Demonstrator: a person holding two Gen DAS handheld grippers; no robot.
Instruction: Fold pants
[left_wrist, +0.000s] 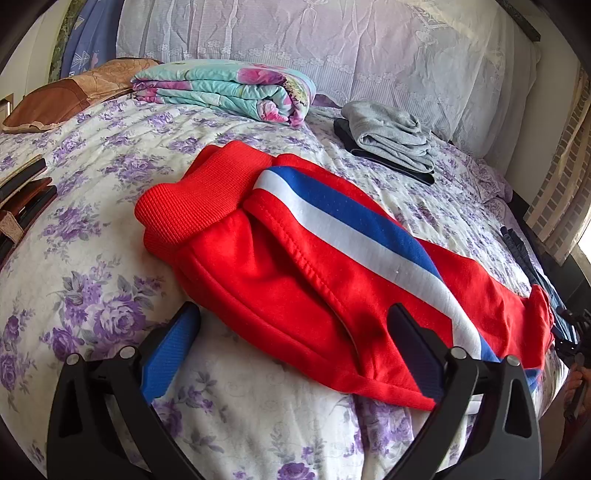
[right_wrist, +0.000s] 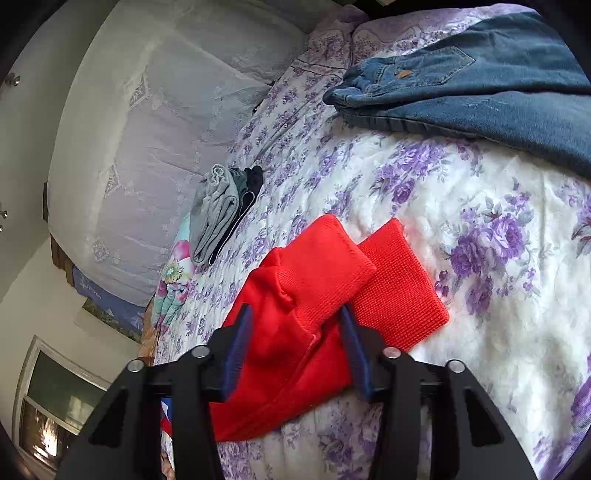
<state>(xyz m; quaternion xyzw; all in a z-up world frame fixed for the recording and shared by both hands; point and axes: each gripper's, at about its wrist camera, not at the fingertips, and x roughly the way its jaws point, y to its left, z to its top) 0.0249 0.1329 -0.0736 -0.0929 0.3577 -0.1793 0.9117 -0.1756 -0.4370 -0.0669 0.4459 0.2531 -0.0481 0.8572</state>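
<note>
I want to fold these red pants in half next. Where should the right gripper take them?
Grip the two ribbed ankle cuffs, which lie overlapped and flat on the bedspread. Come in from the leg side, along the fabric, so both layers slide between the fingers of the right gripper, which already straddles that leg.

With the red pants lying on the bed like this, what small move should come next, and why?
Probably close the right gripper on the red pants near the cuffs: its jaws straddle the fabric without pressing it yet, while the left gripper hangs open over the waist end.
</note>
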